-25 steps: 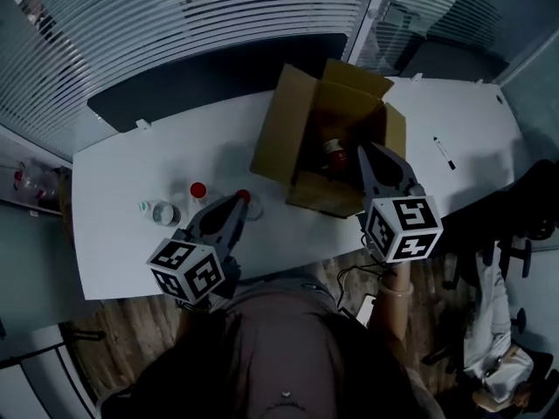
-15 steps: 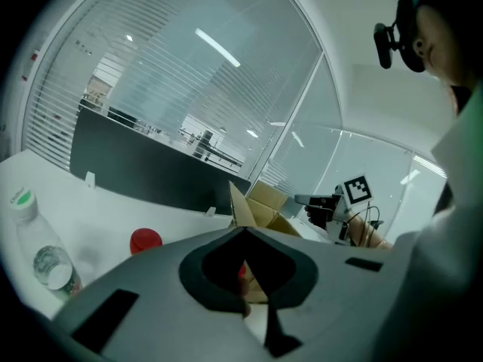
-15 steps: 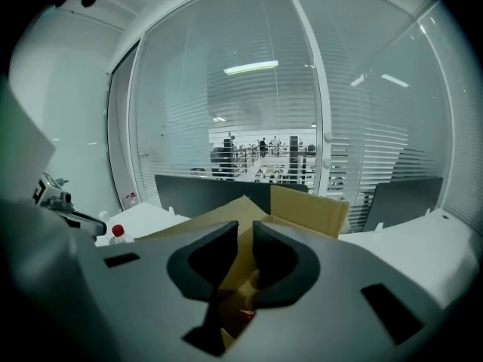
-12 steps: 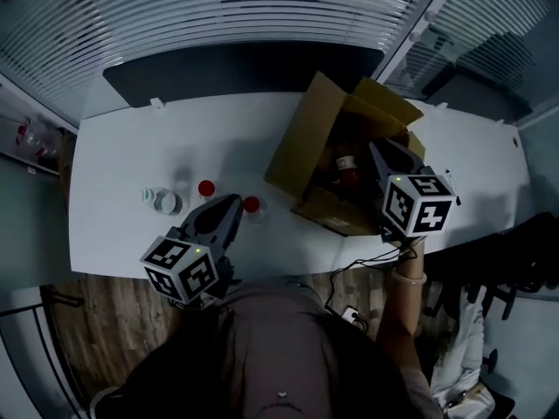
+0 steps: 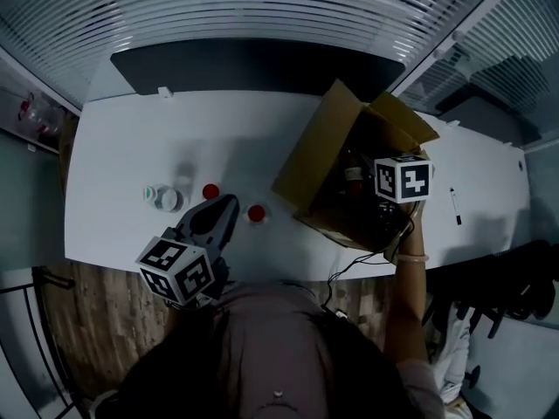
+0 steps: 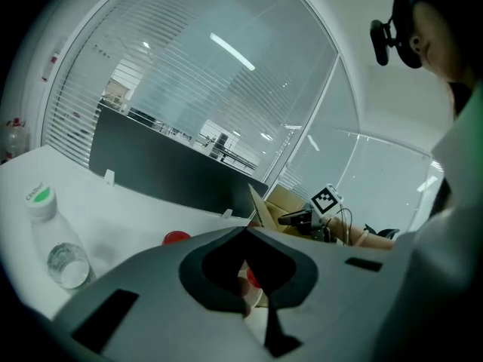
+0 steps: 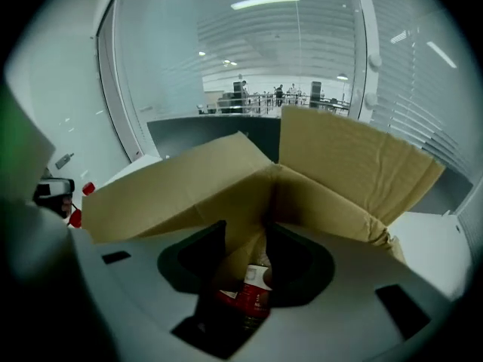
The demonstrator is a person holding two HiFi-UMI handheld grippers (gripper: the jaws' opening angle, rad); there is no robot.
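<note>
You're at a white table (image 5: pixel 131 138) on wood flooring (image 5: pixel 105 339), dark divider panel (image 5: pixel 253 64) along its far edge, slatted blinds (image 5: pixel 262 3) over glass behind

Table (image 5: pixel 122 147): white, long | green-capped clear bottle (image 5: pixel 161 198): upright, left part of table | black pen (image 5: pixel 454 206): right end of table | dark panel (image 5: pixel 253 66): along far table edge | slatted blinds (image 5: pixel 218 7): beyond panel | wood floor (image 5: pixel 96 321): near left

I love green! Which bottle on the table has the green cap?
The green-capped bottle farthest left on the white table; the two other bottles there wear red caps.
</note>
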